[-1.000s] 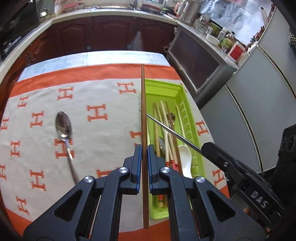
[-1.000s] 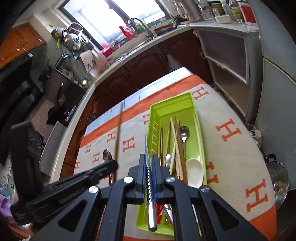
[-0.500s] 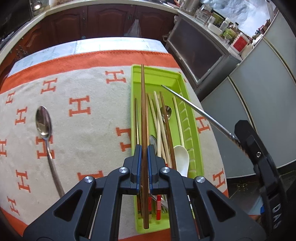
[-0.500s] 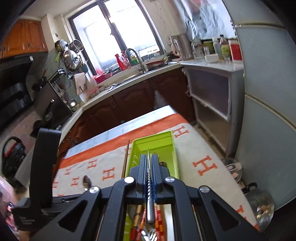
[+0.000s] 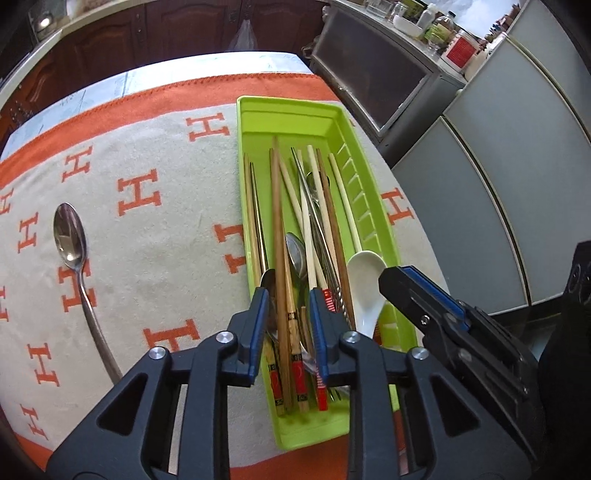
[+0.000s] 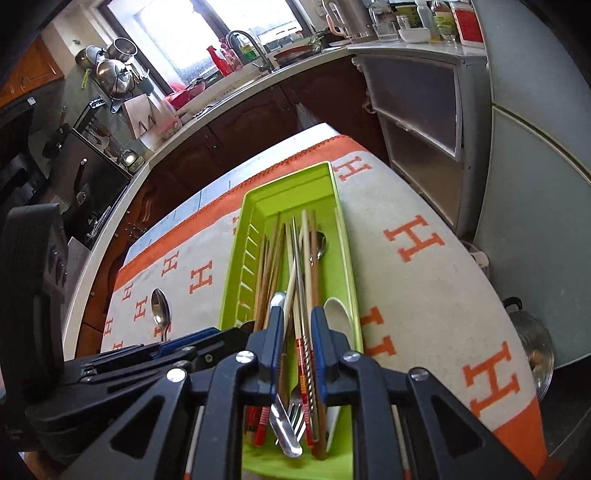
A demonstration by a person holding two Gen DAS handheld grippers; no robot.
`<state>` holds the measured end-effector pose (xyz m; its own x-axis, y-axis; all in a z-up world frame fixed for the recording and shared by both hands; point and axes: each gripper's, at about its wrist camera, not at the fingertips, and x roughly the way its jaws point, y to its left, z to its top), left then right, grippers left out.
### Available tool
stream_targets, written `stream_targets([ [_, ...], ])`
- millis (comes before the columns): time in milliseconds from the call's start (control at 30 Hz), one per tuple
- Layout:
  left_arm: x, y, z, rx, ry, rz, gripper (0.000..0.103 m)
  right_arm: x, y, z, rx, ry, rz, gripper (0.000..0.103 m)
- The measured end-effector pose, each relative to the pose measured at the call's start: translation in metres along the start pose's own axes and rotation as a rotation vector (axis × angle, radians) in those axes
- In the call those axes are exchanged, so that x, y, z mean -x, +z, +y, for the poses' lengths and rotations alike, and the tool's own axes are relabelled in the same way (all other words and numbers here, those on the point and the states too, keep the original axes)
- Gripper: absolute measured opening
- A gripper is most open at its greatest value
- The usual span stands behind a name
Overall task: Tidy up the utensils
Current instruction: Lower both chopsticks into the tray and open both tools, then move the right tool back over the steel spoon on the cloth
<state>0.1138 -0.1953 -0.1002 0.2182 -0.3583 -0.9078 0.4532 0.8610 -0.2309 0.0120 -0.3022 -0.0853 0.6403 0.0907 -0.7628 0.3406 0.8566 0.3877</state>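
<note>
Two grippers hang over the green tray (image 5: pixel 373 206), jaws apart and empty: left gripper (image 5: pixel 286 306), right gripper (image 6: pixel 297 326). One metal spoon (image 5: pixel 72 247) lies alone on the cloth (image 5: pixel 166 236), well apart. They are close together; reaching across could bump the tray.

Bright daylight from the window (image 6: pixel 218 33), blown out white, soft shadows on the tabletop (image 5: pixel 166 240), glints on the spoon (image 5: pixel 68 236), strong fisheye bending at dark edges, focus sharp throughout

Glossy plastic tray (image 5: pixel 373 206); shiny metal spoon (image 5: pixel 70 236); matt cloth (image 5: pixel 166 236).
</note>
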Motion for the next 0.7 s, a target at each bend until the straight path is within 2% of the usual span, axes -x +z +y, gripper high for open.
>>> stream_targets([
  [33, 0.003, -0.002, -0.001, -0.01, 0.03, -0.011, 0.034, 0.001, -0.001, -0.001, -0.004, -0.001, 0.004, 0.015],
  [100, 0.011, -0.007, 0.001, -0.015, 0.064, -0.038, 0.042, 0.003, -0.004, -0.002, -0.009, -0.001, 0.012, 0.016],
  [200, 0.016, -0.014, 0.008, -0.005, 0.059, -0.043, 0.048, 0.004, -0.009, -0.003, -0.007, -0.01, 0.028, 0.021],
  [567, 0.024, -0.047, 0.025, 0.007, 0.106, -0.029, 0.052, 0.003, -0.025, -0.002, -0.01, -0.028, 0.073, 0.022],
  [700, 0.032, -0.053, 0.036, 0.039, 0.115, -0.037, 0.052, 0.005, -0.028, 0.003, 0.001, -0.032, 0.074, 0.022],
])
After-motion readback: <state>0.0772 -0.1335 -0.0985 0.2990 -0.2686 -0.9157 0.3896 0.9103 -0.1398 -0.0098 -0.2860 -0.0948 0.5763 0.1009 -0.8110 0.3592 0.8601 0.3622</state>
